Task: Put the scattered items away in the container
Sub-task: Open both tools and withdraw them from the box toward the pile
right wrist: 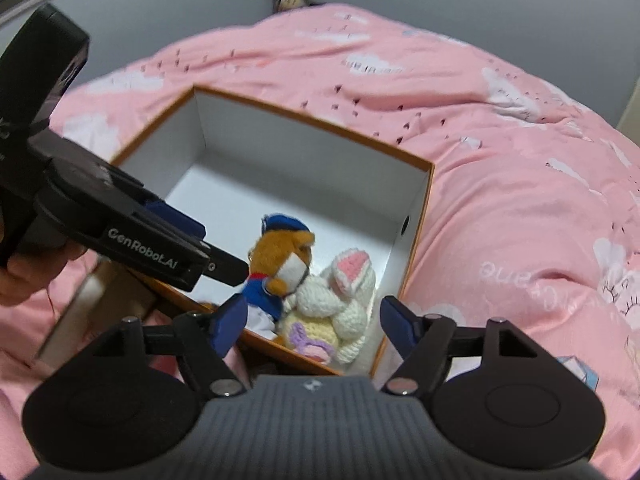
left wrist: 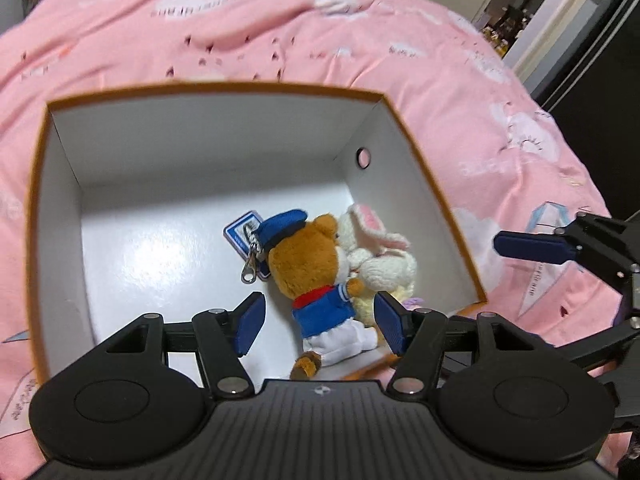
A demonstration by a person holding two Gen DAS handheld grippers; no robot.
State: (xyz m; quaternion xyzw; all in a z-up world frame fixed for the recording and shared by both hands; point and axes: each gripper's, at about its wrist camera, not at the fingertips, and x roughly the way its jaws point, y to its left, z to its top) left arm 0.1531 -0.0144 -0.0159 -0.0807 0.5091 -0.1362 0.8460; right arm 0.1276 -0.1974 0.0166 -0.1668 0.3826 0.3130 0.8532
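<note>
1. My left gripper (left wrist: 316, 320) hangs over the near side of the box (left wrist: 208, 90), tilted down into it, jaws spread wide with nothing clamped. The bear only shows between the pads from this angle; neither pad touches it.

2. My right gripper (right wrist: 312, 322) sits just outside the box's near right corner, jaws also apart and empty.

3. The teddy bear (left wrist: 316, 280) in its blue cap and sailor top lies on the box floor by the near right corner. Its long axis runs roughly from the near wall towards the middle, feet nearest my left gripper and head away.

4. The knitted rabbit (right wrist: 344, 296) is pressed against the bear's right side, tucked against the right wall. A blue tag (left wrist: 244, 236) with a metal clip lies on the floor at the bear's cap.

5. Both toys are inside, so I judge this drop finished. The pink bed cover (right wrist: 500, 184) shows nothing loose around the box in either view, though I cannot see its near side.

6. If another item remains, what matters is which side of the box it lies on: the left hand covers the left edge and the right hand the right corner. Either must lift clear of the box rim first.
</note>
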